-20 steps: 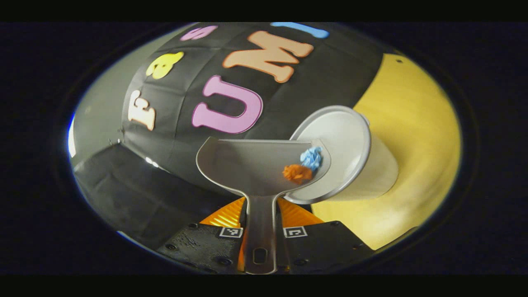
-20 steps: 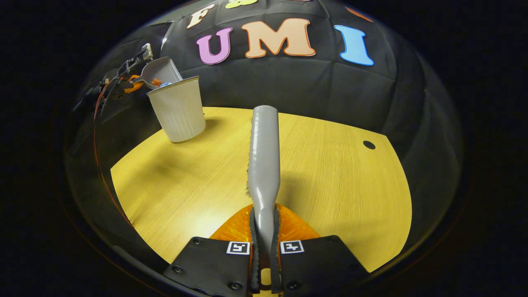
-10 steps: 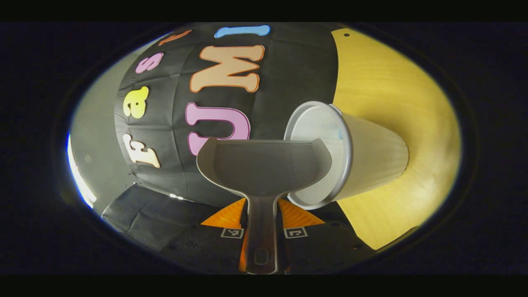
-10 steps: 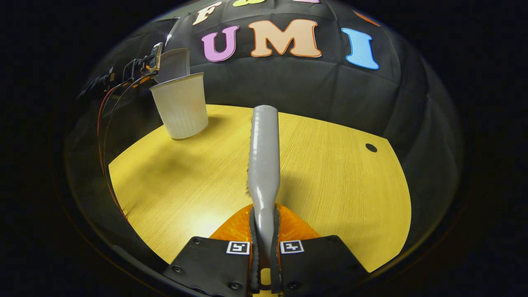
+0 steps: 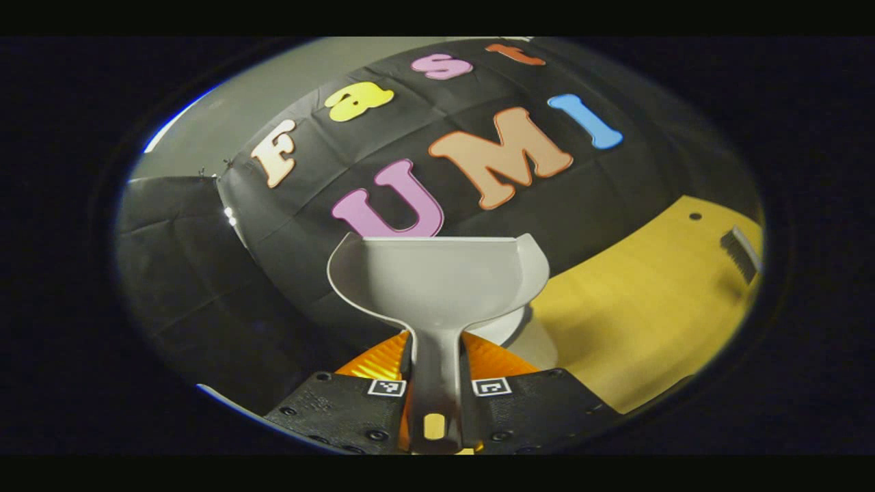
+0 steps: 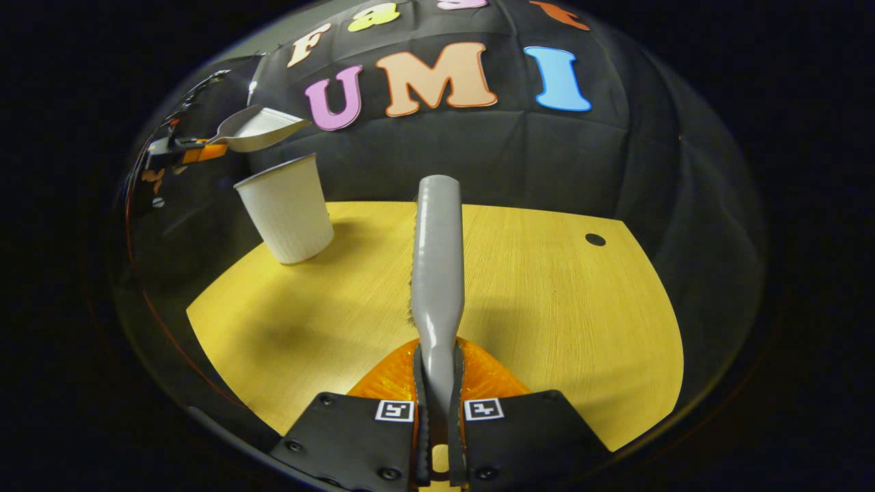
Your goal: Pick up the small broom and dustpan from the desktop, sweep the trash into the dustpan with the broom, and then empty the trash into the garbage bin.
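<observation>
My left gripper (image 5: 435, 355) is shut on the handle of the grey dustpan (image 5: 437, 280), which is held level with nothing in its scoop. A sliver of the white garbage bin (image 5: 509, 326) peeks out under the pan's right side. In the right gripper view the dustpan (image 6: 256, 130) hovers just above and left of the upright bin (image 6: 287, 212), with the left gripper (image 6: 195, 152) behind it. My right gripper (image 6: 437, 362) is shut on the grey broom (image 6: 437, 260), held above the yellow table (image 6: 547, 294). The broom's bristles (image 5: 738, 253) show at the far right of the left gripper view.
The bin stands at the table's far left corner, close to the black cloth wall. A small dark hole (image 6: 595, 240) marks the table's far right. The table's front edge curves just ahead of my right gripper.
The dustpan rolled over the bin and the blue and orange paper balls slid out of it. It has since turned back level and risen above the bin. The broom barely moved.
</observation>
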Motion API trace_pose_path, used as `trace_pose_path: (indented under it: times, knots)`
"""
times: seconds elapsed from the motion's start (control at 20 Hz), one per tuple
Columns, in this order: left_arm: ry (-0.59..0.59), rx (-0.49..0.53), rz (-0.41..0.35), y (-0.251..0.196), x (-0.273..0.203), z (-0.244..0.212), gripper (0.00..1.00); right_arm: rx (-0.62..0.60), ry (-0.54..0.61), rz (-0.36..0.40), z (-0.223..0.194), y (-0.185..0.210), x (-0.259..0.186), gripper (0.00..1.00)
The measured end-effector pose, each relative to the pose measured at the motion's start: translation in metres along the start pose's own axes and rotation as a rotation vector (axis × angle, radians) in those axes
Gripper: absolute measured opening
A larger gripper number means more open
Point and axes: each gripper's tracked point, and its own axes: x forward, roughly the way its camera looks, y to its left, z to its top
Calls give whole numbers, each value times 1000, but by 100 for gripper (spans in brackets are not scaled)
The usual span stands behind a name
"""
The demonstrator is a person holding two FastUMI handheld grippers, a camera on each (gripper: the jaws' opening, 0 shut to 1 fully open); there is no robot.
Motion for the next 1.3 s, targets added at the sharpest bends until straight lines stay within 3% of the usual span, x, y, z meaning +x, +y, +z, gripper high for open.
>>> trace_pose_path:
  times: [0.15,0.3,0.45,0.75,1.0,1.3]
  knots:
    - [-61,-120,-92,-52,-29,15,22,90,-36,-24,8,3,-1,12]
    - [-56,-278,-214,-116,-55,14,20,143,-68,-77,13,-1,-3,13]
    - [-33,-368,-274,-166,-76,-1,20,165,-67,-127,12,-5,-3,13]
    - [158,-400,-355,-245,-87,-84,21,144,58,-168,-13,-7,-4,13]
    - [360,-366,-379,-281,-95,-167,22,104,206,-202,-60,-2,15,12]
    - [476,-361,-392,-288,-84,-186,22,38,354,-246,-74,4,31,12]
